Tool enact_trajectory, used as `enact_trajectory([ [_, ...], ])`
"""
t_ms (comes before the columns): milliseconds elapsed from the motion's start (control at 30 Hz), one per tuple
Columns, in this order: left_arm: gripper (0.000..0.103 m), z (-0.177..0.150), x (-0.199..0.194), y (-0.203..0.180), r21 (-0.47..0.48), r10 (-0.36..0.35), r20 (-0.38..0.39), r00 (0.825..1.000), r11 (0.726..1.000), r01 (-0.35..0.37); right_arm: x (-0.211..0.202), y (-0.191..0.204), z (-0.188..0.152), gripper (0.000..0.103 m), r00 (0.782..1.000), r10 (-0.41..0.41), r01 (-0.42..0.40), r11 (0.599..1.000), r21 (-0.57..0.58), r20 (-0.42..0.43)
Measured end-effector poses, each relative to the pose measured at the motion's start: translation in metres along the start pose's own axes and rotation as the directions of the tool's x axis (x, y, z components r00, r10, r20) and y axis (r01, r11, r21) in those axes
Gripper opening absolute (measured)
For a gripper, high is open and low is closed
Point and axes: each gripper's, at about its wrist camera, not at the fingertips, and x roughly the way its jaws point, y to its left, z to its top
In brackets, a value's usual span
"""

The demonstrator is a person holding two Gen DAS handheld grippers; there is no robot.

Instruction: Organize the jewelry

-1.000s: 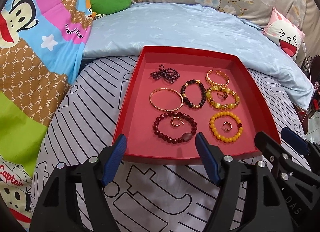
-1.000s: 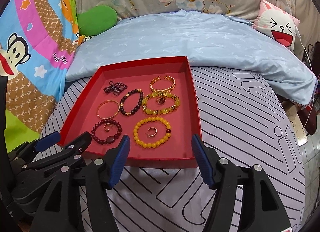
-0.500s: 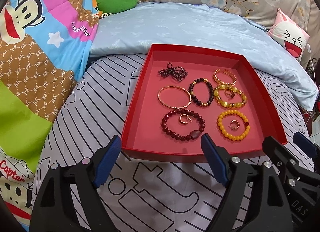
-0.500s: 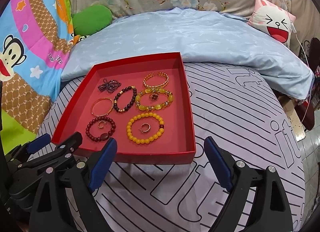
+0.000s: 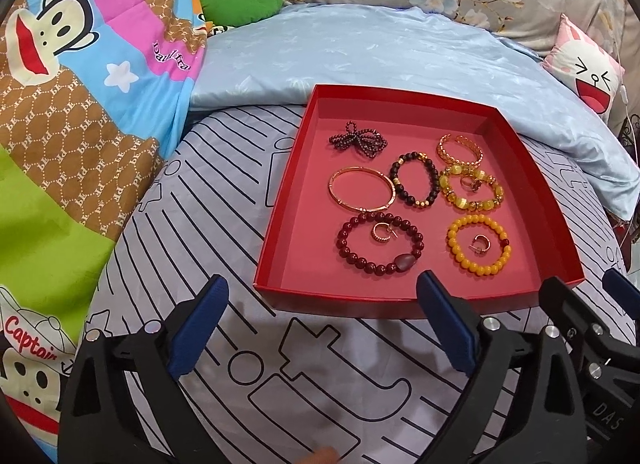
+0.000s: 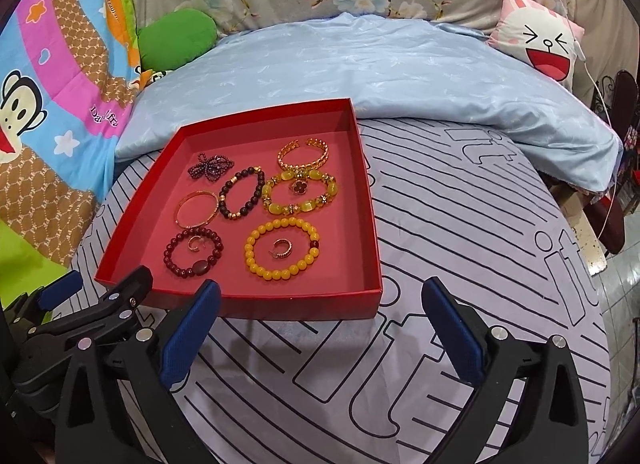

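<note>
Jewelry lies spread in a red tray (image 5: 460, 300) on the bed, just past both grippers. The left gripper (image 5: 324, 328) and right gripper (image 6: 320, 324) hover short of the tray's near wall, jaws wide apart and holding nothing. Nearest that wall sit a dark red bead bracelet (image 5: 380, 242) and a yellow bead bracelet (image 5: 480, 246), each ringing a small earring. Behind them lie a thin gold bangle (image 5: 362, 189) and more bracelets. Beaded loops look light, floppy and apt to roll; pinching across one strand seems safest.
</note>
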Motion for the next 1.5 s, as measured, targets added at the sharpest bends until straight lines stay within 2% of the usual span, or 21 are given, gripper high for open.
enact_trajectory([
  [467,0.096,-0.0024,-0.0010,-0.0011,0.016,0.008,0.002,1.000,1.000,-0.008,-0.0051,0.0007,-0.0038,0.097,0.999,-0.032,0.033,0.999,-0.015,0.022],
  [1500,0.096,-0.0013,-0.0011,0.0009,-0.001,0.009,0.000,1.000,1.000,-0.009,-0.0038,0.0018,-0.0090,0.097,0.998,-0.052,0.053,0.998,-0.030,0.018],
])
